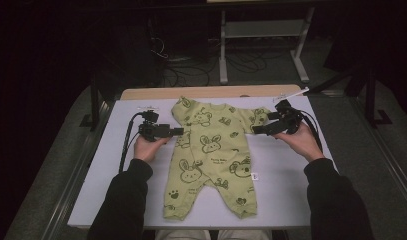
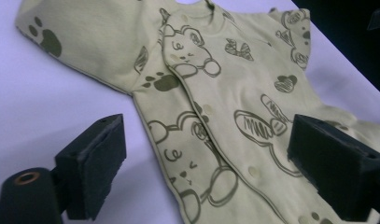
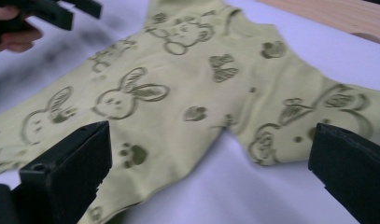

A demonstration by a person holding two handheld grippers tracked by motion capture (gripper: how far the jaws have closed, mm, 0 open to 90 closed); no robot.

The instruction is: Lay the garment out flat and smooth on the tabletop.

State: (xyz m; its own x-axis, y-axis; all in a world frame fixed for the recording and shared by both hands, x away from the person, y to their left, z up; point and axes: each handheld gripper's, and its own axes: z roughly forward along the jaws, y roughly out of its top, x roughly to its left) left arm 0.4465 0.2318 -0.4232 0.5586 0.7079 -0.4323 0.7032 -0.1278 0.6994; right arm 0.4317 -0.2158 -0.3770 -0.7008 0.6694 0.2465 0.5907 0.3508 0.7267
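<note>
A yellow-green baby romper (image 1: 211,150) printed with bunnies and bears lies flat, front up, on the pale table cover (image 1: 291,185). My left gripper (image 1: 180,131) hovers at the romper's left side, just below the short sleeve. Its jaws are open, with the snap-buttoned front (image 2: 215,140) showing between them and nothing gripped. My right gripper (image 1: 255,130) is at the romper's right side by the armpit, under the right sleeve (image 3: 318,116). It is open too, the cloth (image 3: 178,93) lying beneath the gap. The left gripper (image 3: 61,11) and the hand on it appear at the top left of the right gripper view.
A wooden table edge (image 1: 206,92) runs behind the cover. A small white tag (image 1: 254,176) lies by the romper's right leg. A white metal stand (image 1: 261,30) and floor cables (image 1: 191,70) are beyond the table. Dark sleeves (image 1: 126,200) enter from below.
</note>
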